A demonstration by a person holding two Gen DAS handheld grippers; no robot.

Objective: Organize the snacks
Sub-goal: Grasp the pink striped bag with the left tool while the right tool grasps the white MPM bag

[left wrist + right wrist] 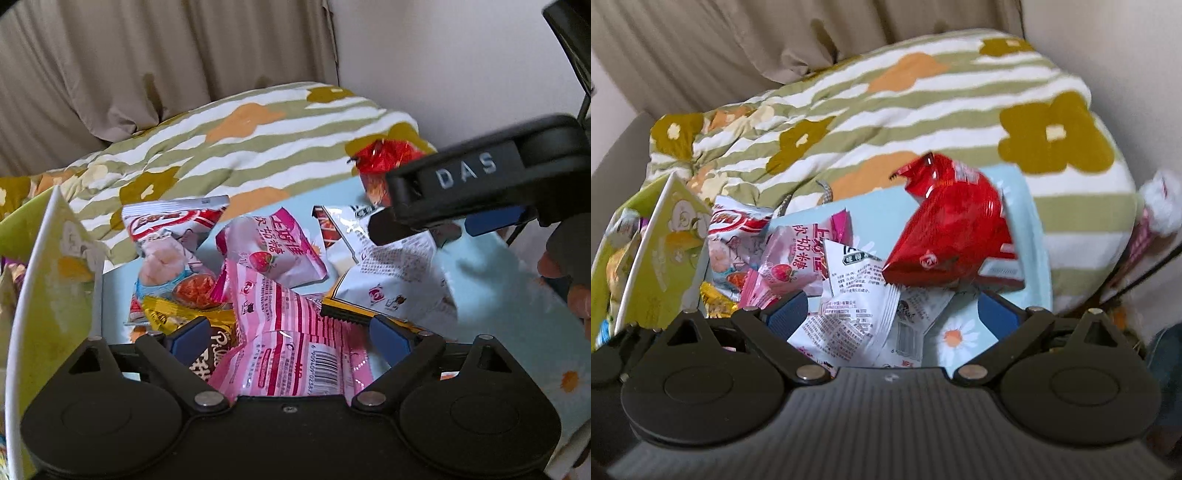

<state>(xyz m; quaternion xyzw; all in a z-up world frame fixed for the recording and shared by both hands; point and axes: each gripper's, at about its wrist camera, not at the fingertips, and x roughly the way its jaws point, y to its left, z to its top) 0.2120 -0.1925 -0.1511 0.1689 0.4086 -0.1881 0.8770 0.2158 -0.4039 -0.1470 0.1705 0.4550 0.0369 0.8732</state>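
A heap of snack packets lies on a light blue daisy-print cloth (pixel 960 339). My left gripper (pixel 291 332) is open low over a pink striped packet (pixel 291 332), its blue pads on either side of it. A strawberry milk-candy bag (pixel 273 251) and a white and red bag (pixel 166 236) lie beyond. My right gripper (pixel 894 314) is open over white printed packets (pixel 857 317), with a red foil bag (pixel 953 236) just ahead. In the left wrist view the right gripper (pixel 454 206) hangs over a white packet (pixel 399 273).
A green and white carton (pixel 48 280) with snacks inside stands at the left; it also shows in the right wrist view (pixel 661 266). A striped flower-print quilt (pixel 886 118) is bunched behind the heap. Curtains hang at the back.
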